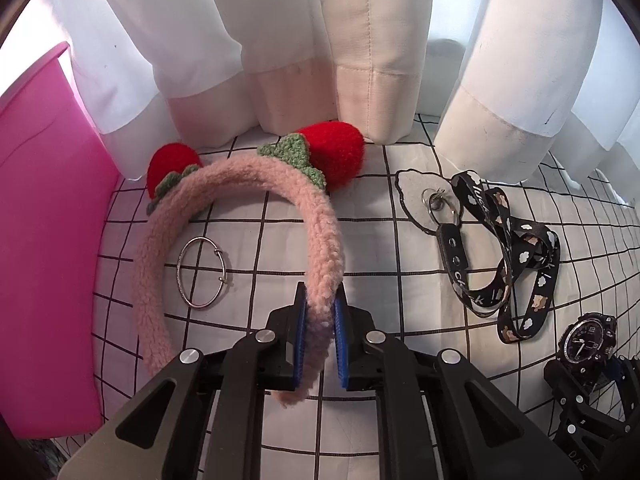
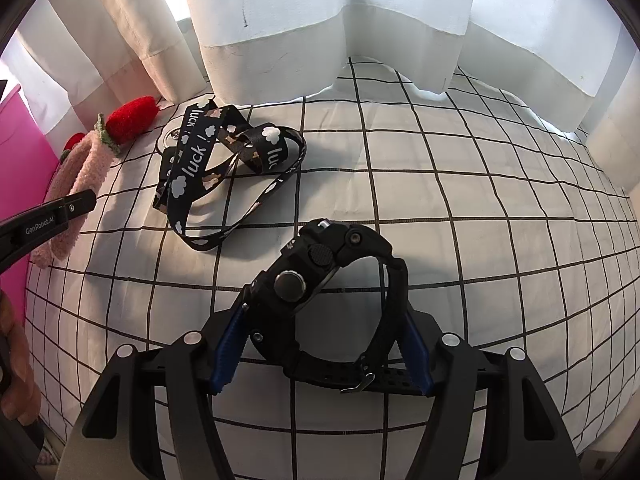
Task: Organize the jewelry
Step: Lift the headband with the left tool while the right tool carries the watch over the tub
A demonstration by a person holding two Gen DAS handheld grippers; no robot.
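Note:
My left gripper point(image 1: 320, 316) is shut on one arm of a fluffy pink headband point(image 1: 320, 232) with two red strawberries; the headband also shows at the left of the right wrist view point(image 2: 86, 168). A silver bangle point(image 1: 202, 272) lies inside the headband's arc. My right gripper point(image 2: 324, 344) is shut on a black wristwatch point(image 2: 320, 280), its blue pads pressing both sides of the strap; the watch also shows in the left wrist view point(image 1: 586, 338). A black "luck" lanyard point(image 2: 224, 168) with a key ring lies on the checked cloth, also in the left wrist view point(image 1: 508, 248).
A pink box point(image 1: 44, 220) stands at the left, close to the headband. White curtains point(image 1: 360, 60) hang along the back edge. The white cloth with a black grid point(image 2: 460, 208) covers the surface. A clear tag and key ring point(image 1: 434, 200) lie beside the lanyard.

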